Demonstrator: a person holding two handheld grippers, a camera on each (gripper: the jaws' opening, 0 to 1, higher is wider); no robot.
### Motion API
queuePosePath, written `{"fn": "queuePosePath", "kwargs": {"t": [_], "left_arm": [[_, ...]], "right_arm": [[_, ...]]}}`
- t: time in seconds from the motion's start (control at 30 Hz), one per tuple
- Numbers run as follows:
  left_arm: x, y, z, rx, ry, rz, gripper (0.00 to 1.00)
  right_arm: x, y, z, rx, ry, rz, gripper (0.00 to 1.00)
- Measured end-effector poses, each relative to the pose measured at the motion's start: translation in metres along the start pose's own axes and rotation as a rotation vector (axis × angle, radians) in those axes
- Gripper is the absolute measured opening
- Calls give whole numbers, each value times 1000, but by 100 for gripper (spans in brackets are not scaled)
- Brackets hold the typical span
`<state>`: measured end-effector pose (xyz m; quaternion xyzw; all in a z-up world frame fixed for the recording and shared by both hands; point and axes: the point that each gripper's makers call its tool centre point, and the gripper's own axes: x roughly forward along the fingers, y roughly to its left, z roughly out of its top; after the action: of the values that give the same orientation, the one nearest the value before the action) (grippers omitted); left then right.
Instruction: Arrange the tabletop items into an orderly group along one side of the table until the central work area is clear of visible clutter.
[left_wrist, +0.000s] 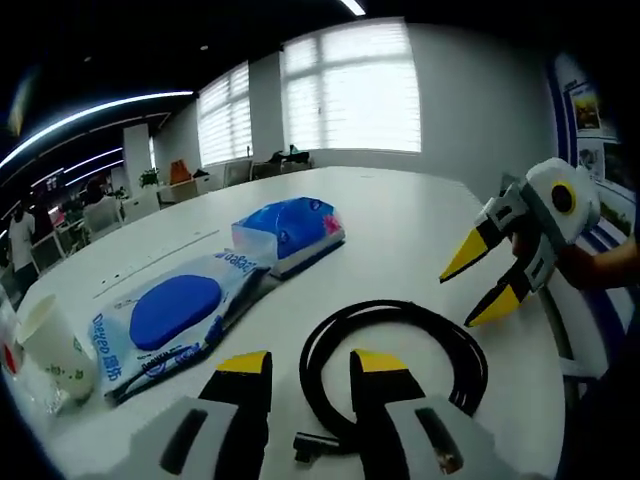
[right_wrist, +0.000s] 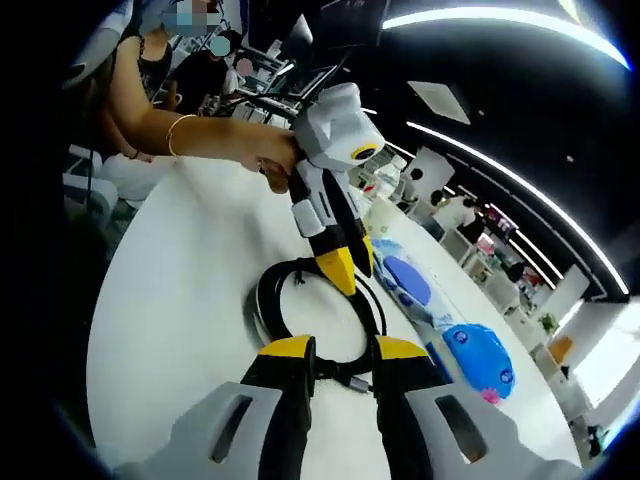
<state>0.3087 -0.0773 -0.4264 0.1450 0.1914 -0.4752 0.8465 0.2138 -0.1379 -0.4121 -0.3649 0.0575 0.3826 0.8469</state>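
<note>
Left gripper view: both tongs parted and empty, poised just above the coiled black cable.

Each gripper is white and grey with yellow tips. The other gripper has a yellow ring. The person wears a gold bracelet.

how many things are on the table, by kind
wipes packs: 2, a flat one and a fuller blue one
paper cup: 1
coiled black cable: 1
total: 4
</note>
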Motion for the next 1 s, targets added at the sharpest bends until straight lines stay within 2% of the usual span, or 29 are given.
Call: {"fn": "queuePosePath", "kwargs": {"t": [0.17,0.23,0.37,0.6,1.0], "left_arm": [[1,-4,-2,6,8,-5,30],[2,-4,-3,8,13,-6,30],[4,-5,-6,-9,10,-10,30],[5,-8,-7,-12,15,-17,30],[3,-5,-7,-38,10,-16,28]], "right_arm": [[-6,12,4,-71,0,12,20],[-7,16,4,-126,13,19,20],[-3,25,4,-163,24,33,19],[0,24,9,-167,11,33,18],[4,32,2,-198,42,49,18]]}}
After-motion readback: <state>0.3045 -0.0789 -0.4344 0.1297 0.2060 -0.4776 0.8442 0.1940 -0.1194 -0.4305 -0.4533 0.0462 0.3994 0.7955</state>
